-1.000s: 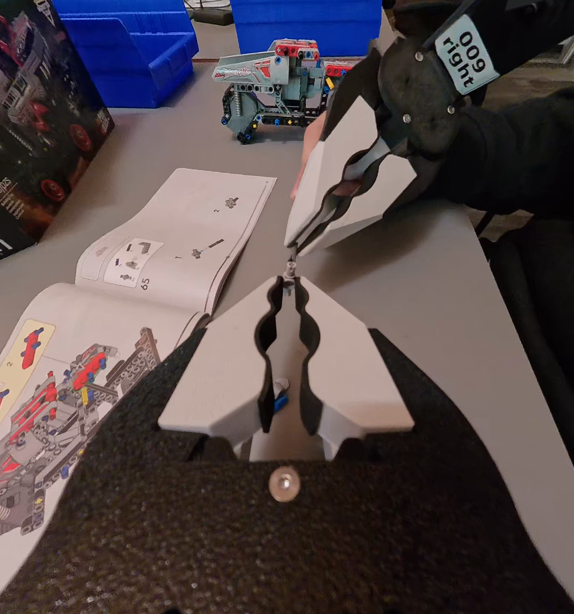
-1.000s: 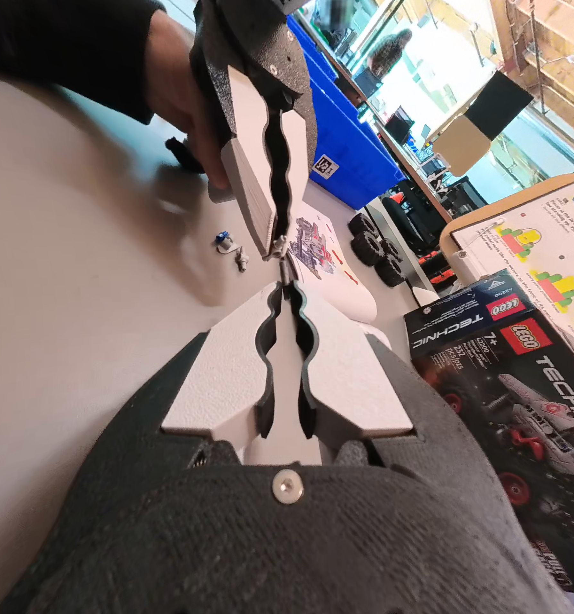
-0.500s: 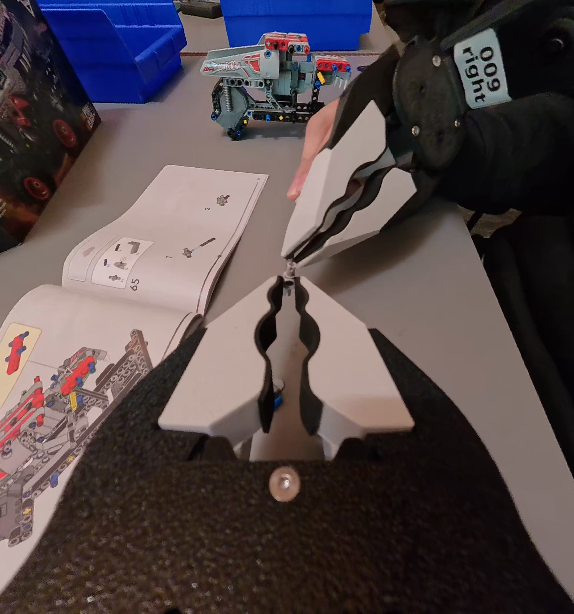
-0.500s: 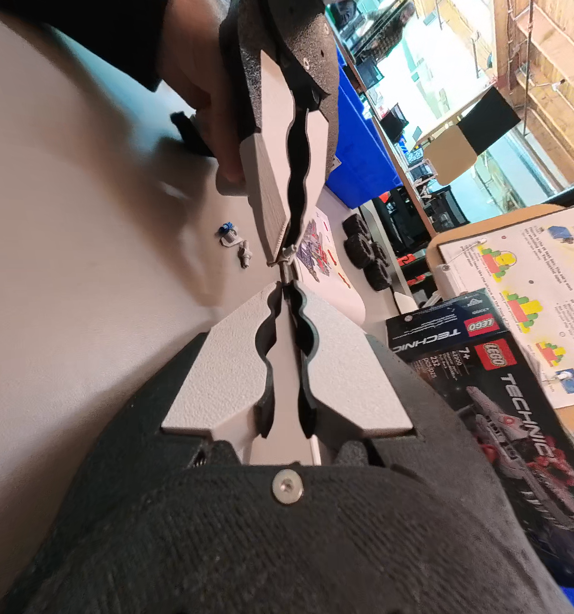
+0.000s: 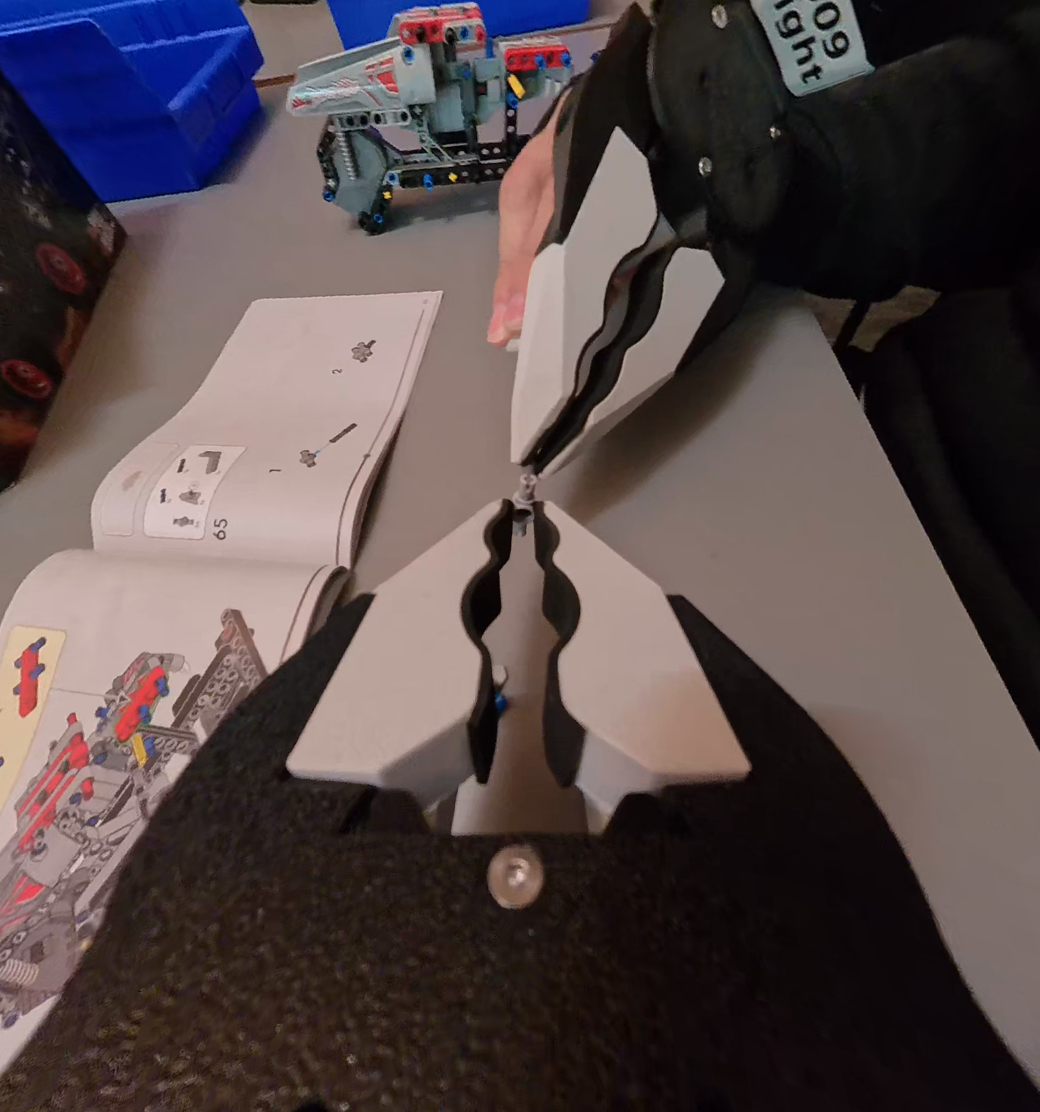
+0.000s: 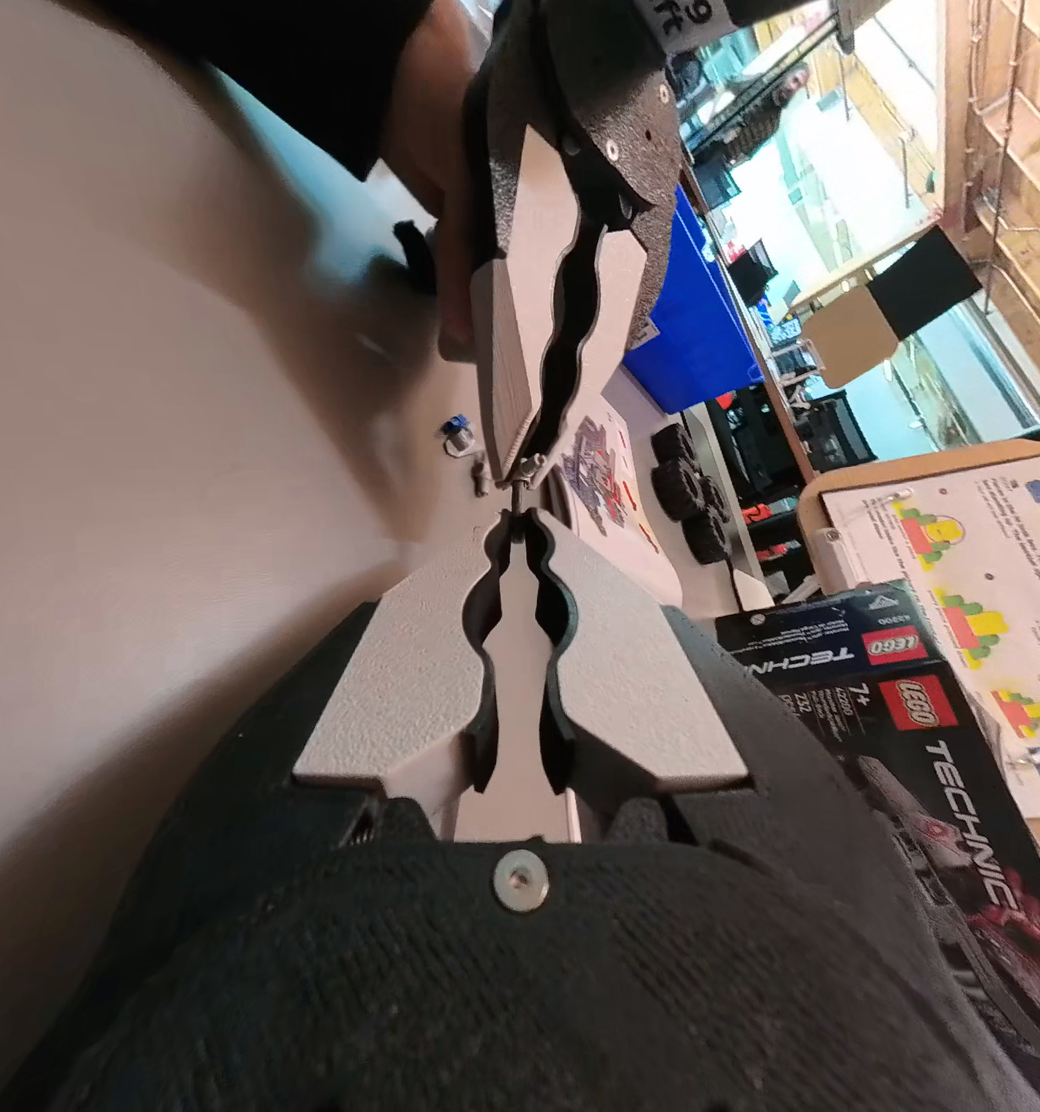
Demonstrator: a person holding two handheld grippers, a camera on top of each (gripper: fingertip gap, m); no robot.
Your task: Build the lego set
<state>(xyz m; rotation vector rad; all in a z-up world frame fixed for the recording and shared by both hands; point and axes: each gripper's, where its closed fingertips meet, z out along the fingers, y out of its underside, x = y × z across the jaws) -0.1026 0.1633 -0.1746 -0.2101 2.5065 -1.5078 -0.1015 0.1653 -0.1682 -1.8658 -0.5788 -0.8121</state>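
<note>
Frame centre: left gripper (image 5: 522, 522) pinches grey connector (image 5: 523, 517); right gripper (image 6: 516, 532) pinches dark pin (image 6: 515, 508). Keep parts coaxial, press gently w/o twisting.

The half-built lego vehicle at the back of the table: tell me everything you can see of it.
The half-built lego vehicle stands at the far side of the grey table, in front of blue bins. Its shell is light grey plastic panels with red accents, one slanted nose panel carrying red markings. Below is a black beam frame dotted with blue and yellow pins, and a coil spring at the front. No wheels are fitted. Neither gripper touches it; the hand holding the right gripper hides its right end.
</note>
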